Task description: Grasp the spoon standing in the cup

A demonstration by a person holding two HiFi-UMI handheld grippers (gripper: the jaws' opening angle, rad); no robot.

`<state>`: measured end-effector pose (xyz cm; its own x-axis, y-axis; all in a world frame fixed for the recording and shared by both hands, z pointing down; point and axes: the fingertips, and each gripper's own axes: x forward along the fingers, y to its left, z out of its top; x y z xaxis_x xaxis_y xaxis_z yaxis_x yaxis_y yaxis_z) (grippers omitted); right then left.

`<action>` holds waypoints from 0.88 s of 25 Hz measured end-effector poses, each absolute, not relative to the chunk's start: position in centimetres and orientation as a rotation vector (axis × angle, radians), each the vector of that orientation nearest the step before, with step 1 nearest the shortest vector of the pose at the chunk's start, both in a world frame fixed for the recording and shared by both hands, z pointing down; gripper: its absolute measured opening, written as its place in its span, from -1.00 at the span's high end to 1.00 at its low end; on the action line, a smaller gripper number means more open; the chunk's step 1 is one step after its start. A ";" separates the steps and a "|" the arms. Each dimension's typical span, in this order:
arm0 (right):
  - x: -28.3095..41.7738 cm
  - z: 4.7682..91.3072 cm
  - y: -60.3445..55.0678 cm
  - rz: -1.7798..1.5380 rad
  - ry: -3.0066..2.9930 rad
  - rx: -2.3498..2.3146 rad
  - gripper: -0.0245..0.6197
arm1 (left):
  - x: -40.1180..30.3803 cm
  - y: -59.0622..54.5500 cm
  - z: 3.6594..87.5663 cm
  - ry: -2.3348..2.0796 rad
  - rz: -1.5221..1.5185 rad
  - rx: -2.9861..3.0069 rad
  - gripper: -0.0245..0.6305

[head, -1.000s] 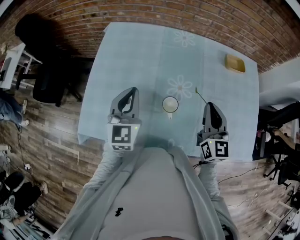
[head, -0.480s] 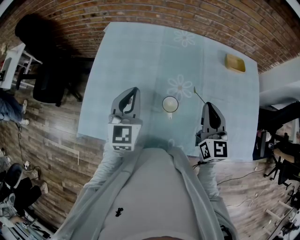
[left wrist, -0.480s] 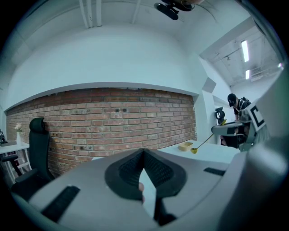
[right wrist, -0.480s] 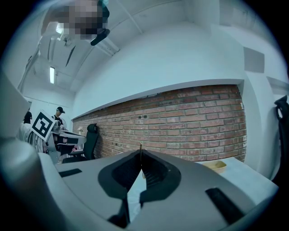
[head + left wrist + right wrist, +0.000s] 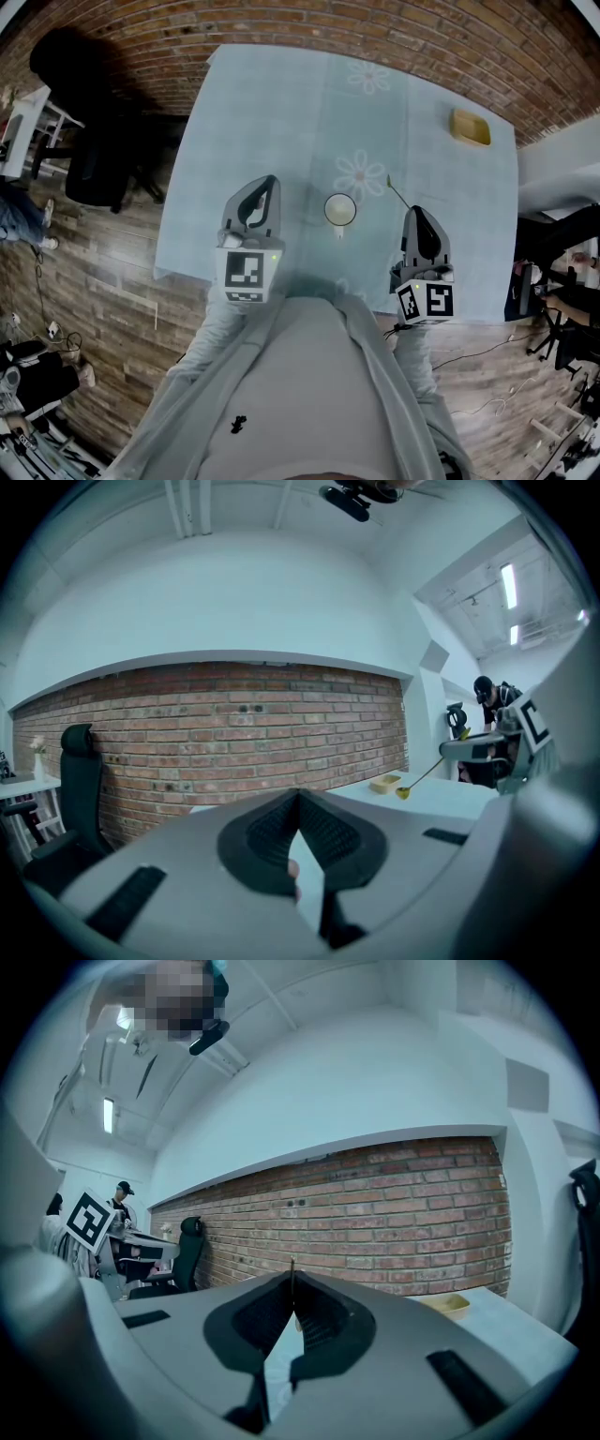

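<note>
At the bench (image 5: 262, 112) front edge, our left tool (image 5: 298, 797) is closed on nothing, held abt level, left of the cup (image 5: 340, 209). The spoon (image 5: 398, 192) is already out of the cup. The right tool (image 5: 292, 1283) pinches its handle, bowl end out in the air, right of the cup. We judge the grip thin, so keep the pinch firm, wrist level, no jerks.

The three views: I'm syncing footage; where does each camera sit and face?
Head view: on the head, steeply down at the table; torso, left gripper, right gripper show.
Left gripper view: rides it, facing the brick wall; shut jaws show.
Right gripper view: likewise; jaws pinch the spoon.
Gripper views share the wall and yellow tray.
</note>
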<state>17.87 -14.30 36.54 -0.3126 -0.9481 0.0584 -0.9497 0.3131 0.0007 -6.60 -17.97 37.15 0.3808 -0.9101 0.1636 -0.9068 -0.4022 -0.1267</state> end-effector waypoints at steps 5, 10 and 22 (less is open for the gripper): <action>18.0 36.8 -14.3 0.061 -2.510 1.801 0.87 | -6.5 -17.9 37.2 1.713 -0.324 -2.597 0.87; 17.8 36.7 -14.3 0.067 -2.511 1.807 0.87 | -6.5 -17.9 37.2 1.710 -0.327 -2.598 0.87; 18.1 36.9 -14.5 0.083 -2.508 1.813 0.87 | -6.4 -18.1 37.4 1.707 -0.333 -2.603 0.87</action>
<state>18.07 -14.49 36.95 -0.3134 -0.9471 0.0690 -0.9496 0.3130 -0.0164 -6.38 -18.11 37.35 0.3827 -0.9080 0.1707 -0.9056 -0.4052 -0.1252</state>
